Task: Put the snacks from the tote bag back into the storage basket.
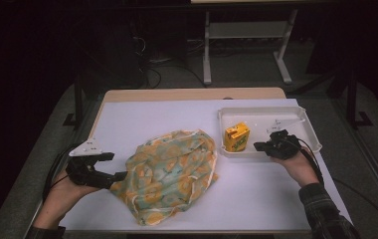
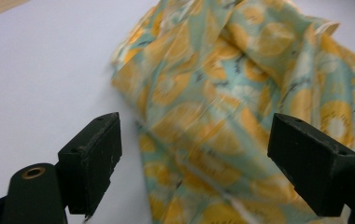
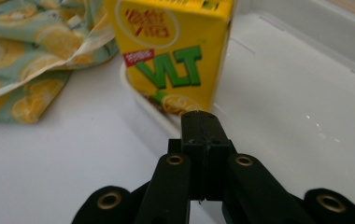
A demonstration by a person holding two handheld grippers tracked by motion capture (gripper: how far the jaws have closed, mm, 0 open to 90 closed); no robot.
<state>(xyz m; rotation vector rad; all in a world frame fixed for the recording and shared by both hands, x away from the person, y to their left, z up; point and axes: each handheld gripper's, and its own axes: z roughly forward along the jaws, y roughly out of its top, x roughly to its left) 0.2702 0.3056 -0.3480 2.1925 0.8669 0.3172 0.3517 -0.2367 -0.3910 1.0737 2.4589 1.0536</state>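
A crumpled cloth (image 1: 172, 169) printed with yellow lemon slices on pale green lies in the middle of the white table top. My left gripper (image 1: 119, 167) sits at the cloth's left edge, jaws open wide, and the left gripper view shows the cloth (image 2: 231, 107) spread between and beyond them, untouched. A yellow drink carton (image 1: 236, 137) stands upright in the white tray (image 1: 301, 119). My right gripper (image 1: 258, 146) hovers over the tray's front rim just right of the carton, jaws pressed together with nothing between them. In the right gripper view the carton (image 3: 171, 51) stands just beyond the shut right gripper (image 3: 202, 122).
The tray (image 3: 306, 88) sits at the table's back right and a bare wooden strip (image 1: 192, 94) runs along the far edge. White table top (image 1: 256, 194) shows in front of the cloth and to its right. Beyond the table stand white desk legs (image 1: 207, 50) and cables on the floor.
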